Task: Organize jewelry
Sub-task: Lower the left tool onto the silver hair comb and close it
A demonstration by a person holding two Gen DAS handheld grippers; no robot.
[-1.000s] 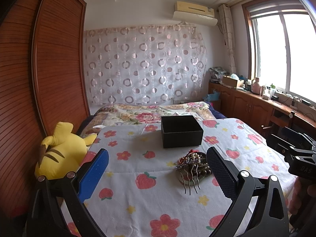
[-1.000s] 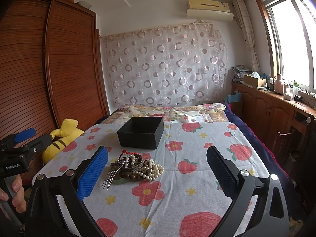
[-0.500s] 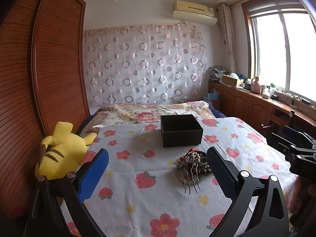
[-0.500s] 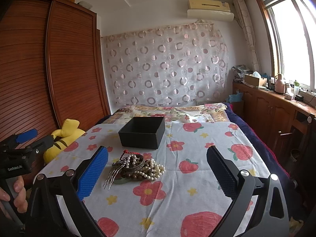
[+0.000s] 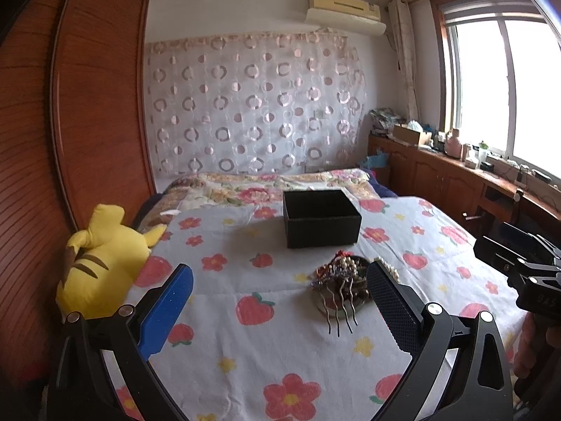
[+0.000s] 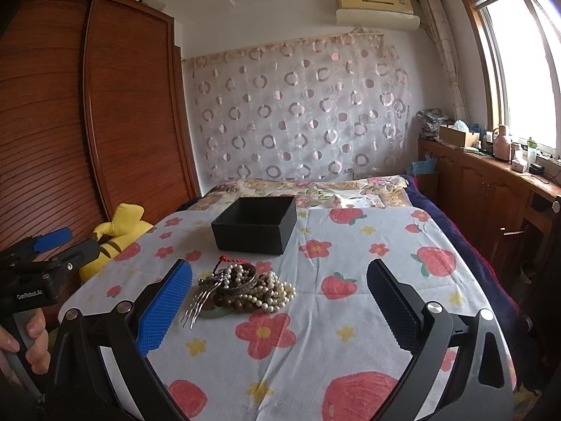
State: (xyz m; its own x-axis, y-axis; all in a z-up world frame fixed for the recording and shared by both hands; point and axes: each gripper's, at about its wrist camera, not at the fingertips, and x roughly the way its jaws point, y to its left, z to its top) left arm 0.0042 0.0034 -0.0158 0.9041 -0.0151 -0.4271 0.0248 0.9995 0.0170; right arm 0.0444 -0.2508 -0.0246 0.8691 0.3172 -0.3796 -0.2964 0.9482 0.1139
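A pile of jewelry (image 5: 342, 282) lies on the flowered bedspread: pearl strings, dark beads, a bangle, a red cord and a metal hair comb (image 5: 340, 312). It also shows in the right wrist view (image 6: 245, 289). An open black box (image 5: 320, 217) stands just behind it, also in the right wrist view (image 6: 256, 224). My left gripper (image 5: 280, 301) is open and empty, short of the pile. My right gripper (image 6: 280, 301) is open and empty, the pile between its fingers and closer to the blue left finger (image 6: 164, 307).
A yellow plush toy (image 5: 101, 259) lies at the bed's left edge by the wooden wardrobe (image 5: 70, 140). A folded quilt (image 5: 263, 186) sits behind the box. Wooden cabinets (image 6: 491, 189) run under the window on the right. The other gripper shows at each view's side.
Both grippers have drifted slightly; the jewelry pile and box sit a little lower in the views. Nothing was picked up or released.
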